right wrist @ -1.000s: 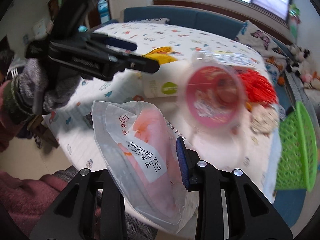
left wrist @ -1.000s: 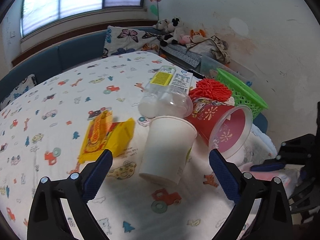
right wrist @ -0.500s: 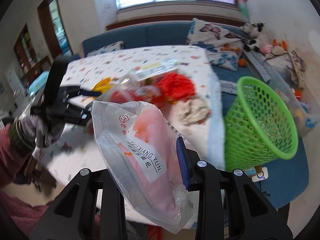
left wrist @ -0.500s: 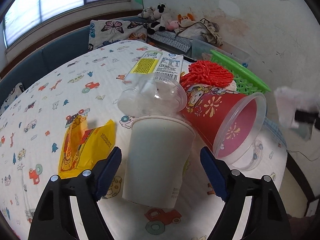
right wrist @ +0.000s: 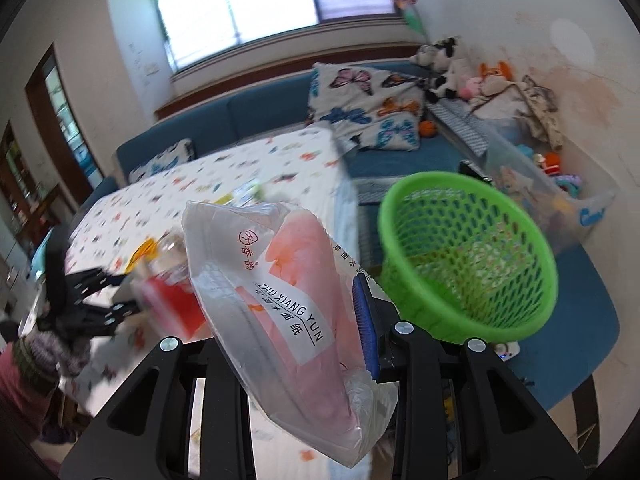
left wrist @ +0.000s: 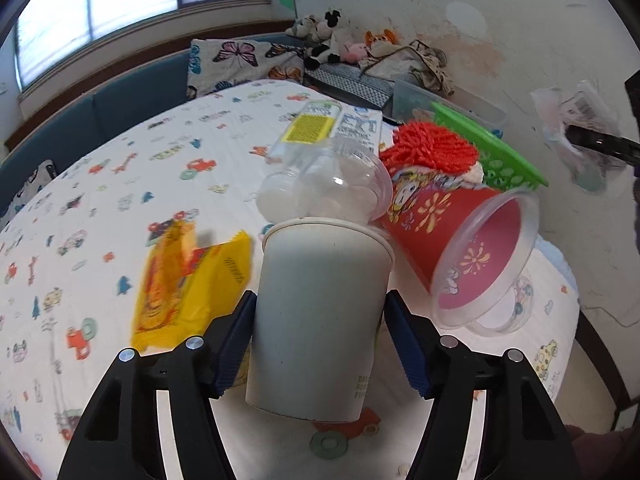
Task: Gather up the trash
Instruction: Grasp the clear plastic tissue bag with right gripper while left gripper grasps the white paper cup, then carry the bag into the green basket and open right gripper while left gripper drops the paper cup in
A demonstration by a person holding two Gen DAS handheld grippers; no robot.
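Two grippers: left gripper (left wrist: 320, 334) closing around white paper cup (left wrist: 320, 320); right gripper (right wrist: 304, 320) clenching pink tissue pack (right wrist: 292, 300).

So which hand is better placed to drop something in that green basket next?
The right. The right gripper is shut on the tissue pack, with the green basket just ahead. The left gripper has just been closing around the white paper cup on the table.

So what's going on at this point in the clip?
A person is clearing trash off a table with two handheld grippers. The right gripper is shut on a plastic tissue pack near the green basket. The left gripper has just been closing around a white paper cup; the left pad looks to touch it, the right shows a gap.
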